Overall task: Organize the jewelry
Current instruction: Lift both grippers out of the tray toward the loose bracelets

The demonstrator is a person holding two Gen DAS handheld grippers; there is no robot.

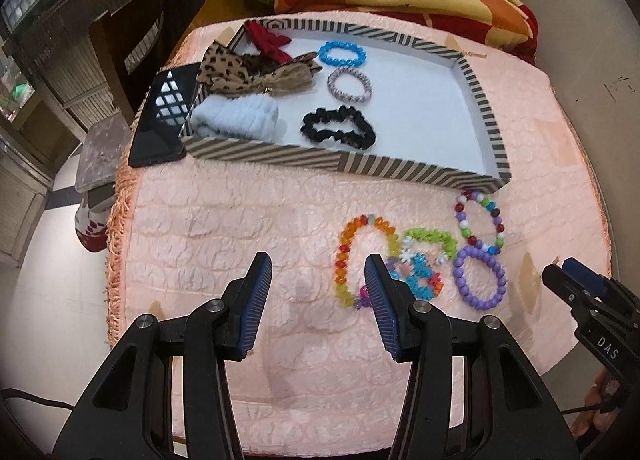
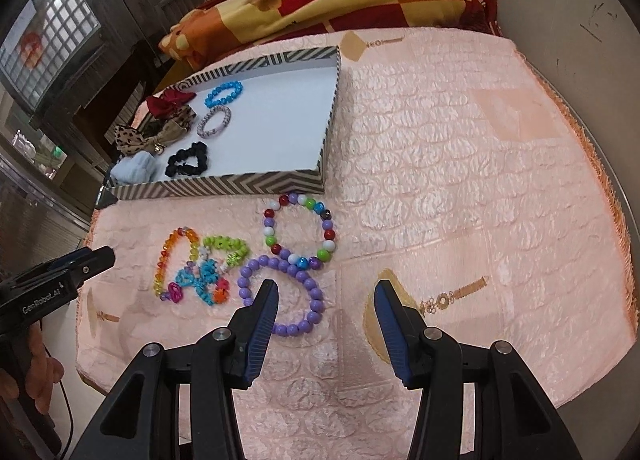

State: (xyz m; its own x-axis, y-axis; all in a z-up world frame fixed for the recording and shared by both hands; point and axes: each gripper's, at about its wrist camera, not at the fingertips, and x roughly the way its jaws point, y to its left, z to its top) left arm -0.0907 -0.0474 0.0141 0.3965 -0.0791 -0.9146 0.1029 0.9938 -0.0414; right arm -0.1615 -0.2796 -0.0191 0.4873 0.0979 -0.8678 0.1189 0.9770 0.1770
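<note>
The left gripper [image 1: 318, 274] is pointing steeply down, its blue-padded jaws standing apart with nothing between them. The right gripper [image 2: 326, 300] is tilting down the same way, jaws likewise parted and gripping nothing. The two are hanging side by side, near each other. A hand [image 2: 30, 374] is wrapping the left gripper's handle.

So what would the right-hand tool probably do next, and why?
Probably ease left and down until its open fingers straddle the purple bead bracelet. That bracelet lies loose on the pink cloth nearest them, outside the striped box where other pieces already sit.
</note>
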